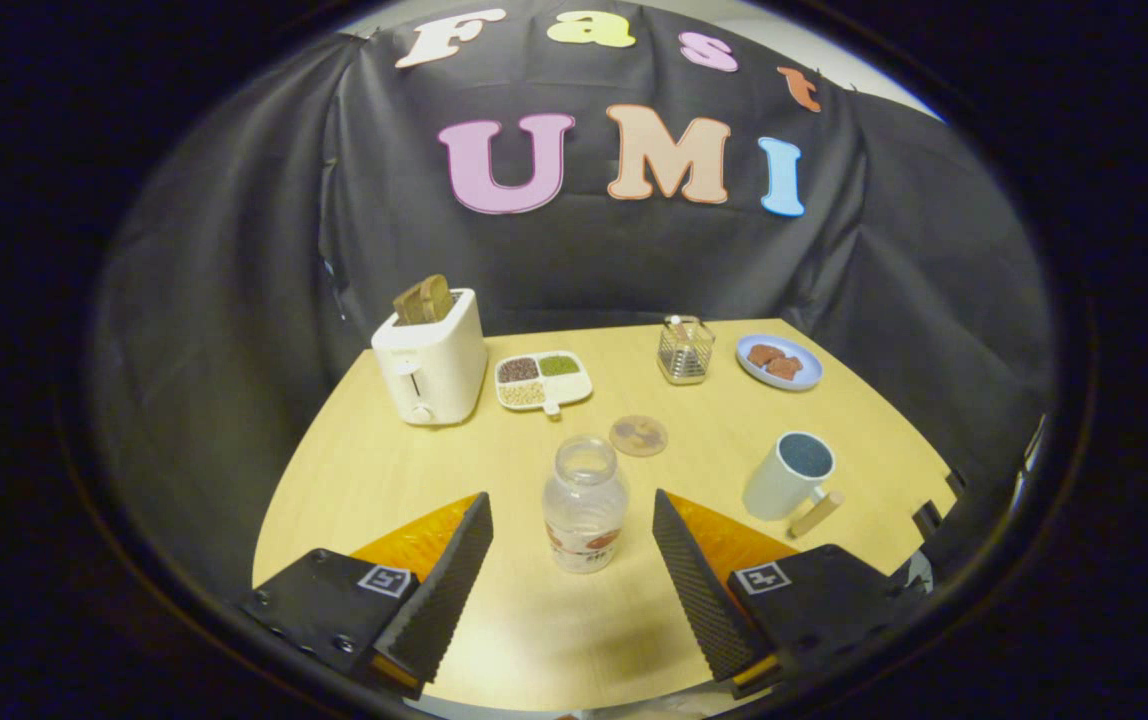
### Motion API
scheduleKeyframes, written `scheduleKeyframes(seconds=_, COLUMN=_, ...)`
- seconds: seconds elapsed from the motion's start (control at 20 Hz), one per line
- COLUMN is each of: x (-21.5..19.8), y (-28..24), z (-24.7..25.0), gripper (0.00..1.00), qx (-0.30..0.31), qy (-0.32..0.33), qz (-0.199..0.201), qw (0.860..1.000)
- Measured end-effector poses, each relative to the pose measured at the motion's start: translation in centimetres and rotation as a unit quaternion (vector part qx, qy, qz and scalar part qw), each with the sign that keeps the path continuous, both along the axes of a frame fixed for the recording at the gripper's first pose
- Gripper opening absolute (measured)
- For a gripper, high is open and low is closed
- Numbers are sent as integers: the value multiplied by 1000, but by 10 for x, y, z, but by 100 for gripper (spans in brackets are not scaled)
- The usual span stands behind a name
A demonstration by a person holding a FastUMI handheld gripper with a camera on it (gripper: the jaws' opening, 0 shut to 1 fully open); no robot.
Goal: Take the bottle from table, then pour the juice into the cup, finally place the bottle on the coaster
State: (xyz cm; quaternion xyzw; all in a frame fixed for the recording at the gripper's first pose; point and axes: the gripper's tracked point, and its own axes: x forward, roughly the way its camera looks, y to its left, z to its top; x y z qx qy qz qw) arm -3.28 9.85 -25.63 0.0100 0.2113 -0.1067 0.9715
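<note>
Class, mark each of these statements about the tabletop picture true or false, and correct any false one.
1. The bottle stands upright between the open fingers of the gripper, untouched. True.
2. The bottle has a cap on. False: its mouth is open.
3. The coaster lies beyond the bottle. True.
4. The bottle stands on the coaster. False: it stands on the table.
5. The toaster is empty. False: bread sticks out of it.
</note>
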Motion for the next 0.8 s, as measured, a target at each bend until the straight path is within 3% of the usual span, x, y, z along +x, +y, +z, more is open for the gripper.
scheduleKeyframes(seconds=0.35, x=22, y=-8, z=-53, gripper=100, qx=0, qy=35, qz=-25, qw=999)
scheduleKeyframes(seconds=0.8, x=51, y=-15, z=-85, gripper=100, qx=6, qy=44, qz=-36, qw=998)
